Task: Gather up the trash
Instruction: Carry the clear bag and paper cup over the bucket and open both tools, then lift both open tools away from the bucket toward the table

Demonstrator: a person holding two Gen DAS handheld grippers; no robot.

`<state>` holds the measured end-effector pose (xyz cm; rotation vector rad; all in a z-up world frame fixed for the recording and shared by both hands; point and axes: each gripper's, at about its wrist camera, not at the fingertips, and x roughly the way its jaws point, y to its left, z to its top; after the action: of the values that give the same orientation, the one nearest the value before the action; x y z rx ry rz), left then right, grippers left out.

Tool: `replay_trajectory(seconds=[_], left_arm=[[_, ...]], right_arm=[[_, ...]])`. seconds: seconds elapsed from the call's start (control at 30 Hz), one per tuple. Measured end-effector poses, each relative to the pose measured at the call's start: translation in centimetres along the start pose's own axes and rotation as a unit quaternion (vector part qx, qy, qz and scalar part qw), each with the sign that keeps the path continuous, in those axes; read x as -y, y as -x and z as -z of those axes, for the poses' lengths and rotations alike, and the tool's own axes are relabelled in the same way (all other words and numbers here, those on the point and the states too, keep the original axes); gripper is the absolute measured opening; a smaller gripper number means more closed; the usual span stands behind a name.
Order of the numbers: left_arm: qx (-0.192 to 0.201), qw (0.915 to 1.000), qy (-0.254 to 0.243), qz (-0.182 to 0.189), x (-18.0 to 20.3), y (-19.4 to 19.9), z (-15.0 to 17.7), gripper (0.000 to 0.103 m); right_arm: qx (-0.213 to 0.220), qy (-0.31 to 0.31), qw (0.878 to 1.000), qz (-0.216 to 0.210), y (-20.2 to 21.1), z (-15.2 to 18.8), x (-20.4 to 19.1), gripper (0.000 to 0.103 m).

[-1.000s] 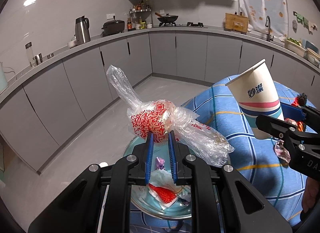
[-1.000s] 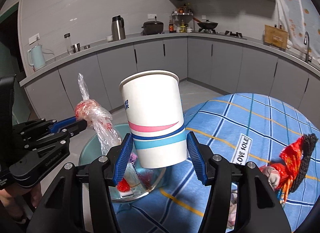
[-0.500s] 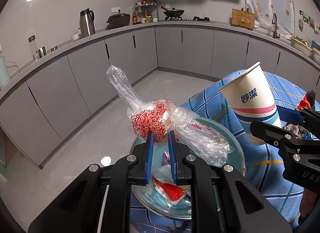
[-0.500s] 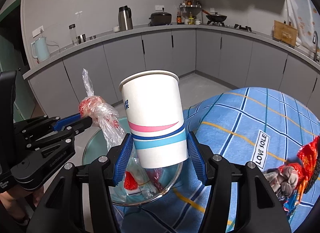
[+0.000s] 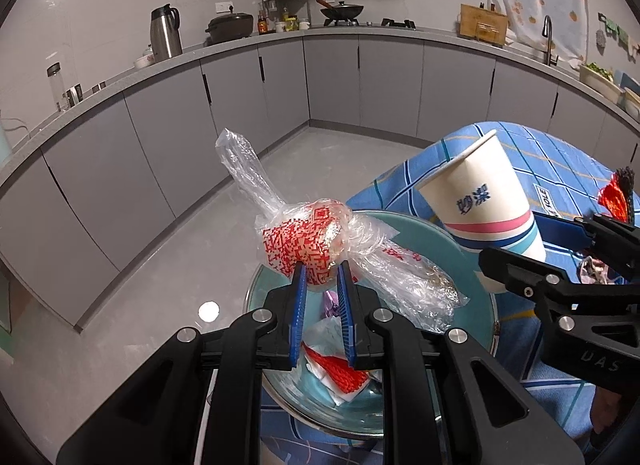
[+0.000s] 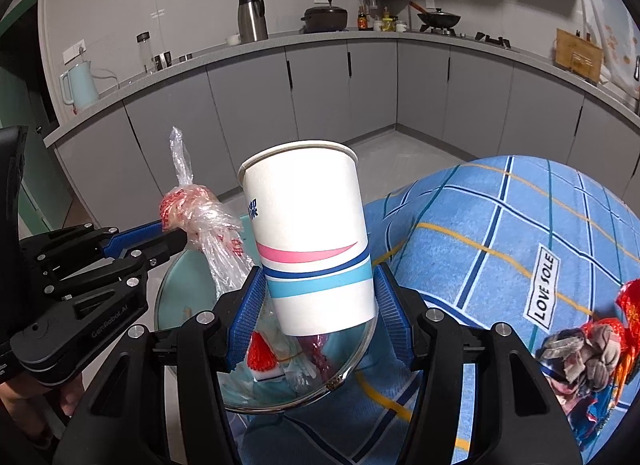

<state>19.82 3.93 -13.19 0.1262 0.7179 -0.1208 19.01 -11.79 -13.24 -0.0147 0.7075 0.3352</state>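
Observation:
My left gripper [image 5: 322, 271] is shut on a knotted clear plastic bag [image 5: 308, 243] with red print, held above a glass bowl [image 5: 476, 305] at the table's edge. Several wrappers [image 5: 340, 371] lie in the bowl. My right gripper [image 6: 320, 285] is shut on a white paper cup [image 6: 308, 233] with pink and blue stripes, upright over the same glass bowl [image 6: 352, 361]. In the right wrist view the left gripper [image 6: 176, 231] and the plastic bag [image 6: 200, 211] hang left of the cup. The cup [image 5: 478, 201] appears tilted at the right of the left wrist view.
The blue checked tablecloth [image 6: 500, 241] covers the table to the right. Crumpled red and grey wrappers [image 6: 592, 349] lie near its right edge. Grey kitchen cabinets [image 5: 332, 81] and bare floor [image 5: 172, 265] lie beyond the table. A person's hand [image 6: 24, 405] holds the left gripper.
Both grippers have sunk and moved closer over the bowl, which now fills more of each view. Their holds on the bag and the cup are unchanged.

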Motion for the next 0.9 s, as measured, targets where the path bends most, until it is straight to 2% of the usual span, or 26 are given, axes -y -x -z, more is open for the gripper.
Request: replay_trajectory(seconds=[0.1,0.17,0.23,0.33,0.7,0.83,0.9], left_arm=[[-0.005,1.0000,-0.004,0.000,0.1,-0.4,0.2,0.021],[-0.007,1.0000,-0.005,0.001,0.0,-0.5,0.4,0.028],[-0.008,0.9999,-0.007,0.001,0.0,-0.6,0.5,0.030],[-0.005,1.0000,-0.008,-0.002,0.0,-0.5,0.6,0.045],[-0.003,1.0000,-0.006,-0.002,0.2,-0.1,0.9,0.045],[0.002,1.0000,-0.004,-0.001,0.4,0.2,1.0,0.057],[0.002,1.0000,-0.007,0.000,0.8,0.3,1.0,0.057]], right_arm=[[-0.011,0.002,1.000,-0.007,-0.5,0.3,0.0,0.057],[-0.013,0.007,1.000,-0.005,-0.7,0.6,-0.1,0.063],[-0.014,0.004,1.000,-0.004,-0.8,0.7,0.0,0.063],[-0.010,0.000,1.000,0.001,-0.5,0.8,0.4,0.064],[-0.002,-0.006,1.000,0.009,0.8,1.2,0.8,0.064],[0.003,-0.011,1.000,0.012,1.6,1.4,1.2,0.064],[0.007,-0.012,1.000,0.018,2.3,1.6,1.6,0.064]])
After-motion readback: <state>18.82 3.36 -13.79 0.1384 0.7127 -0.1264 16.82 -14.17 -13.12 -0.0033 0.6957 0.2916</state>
